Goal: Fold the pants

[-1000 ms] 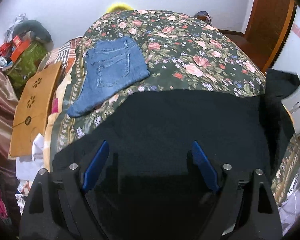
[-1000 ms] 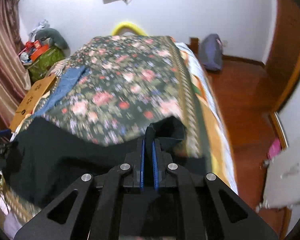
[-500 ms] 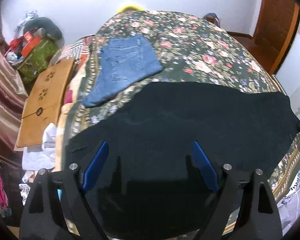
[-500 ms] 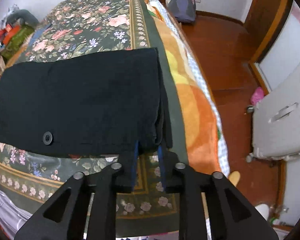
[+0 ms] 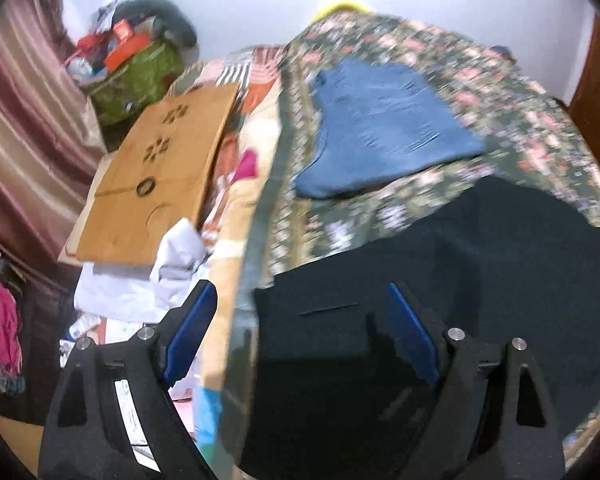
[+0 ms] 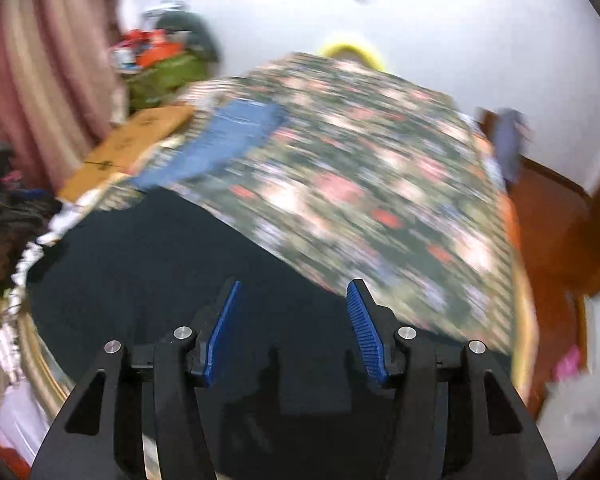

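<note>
Black pants (image 5: 480,280) lie spread flat on the floral bedspread (image 5: 500,92), covering its near edge; that's the landmark here. Left gripper (image 5: 302,328) hangs over the pants' left end, jaws wide apart, blue pads (image 5: 190,332) showing, nothing between them. One finger sits out past the bedspread's side border, the other over black fabric. A thin slit, prob. a pocket opening, shows on the pants just ahead of the gripper.

Right gripper (image 6: 294,332) also wide open, empty, ribbed blue pads (image 6: 364,336) clear of any cloth. It sits above the pants (image 6: 160,272) near the bedspread's (image 6: 380,184) near edge, pants' far hem running diagonally ahead of it. Whether either gripper touches the fabric: can't tell.

Folded blue jeans (image 5: 384,128) lie further up the bedspread, toward its left side, apart from the black pair; also seen from the right cam (image 6: 224,144), blurred. Wooden board (image 5: 156,176) leans just off the bedspread's left side, white cloth (image 5: 148,284) heaped below it. Green bag (image 5: 140,72) w/ clutter sits beyond the board by the wall. Both views are motion-blurred.
</note>
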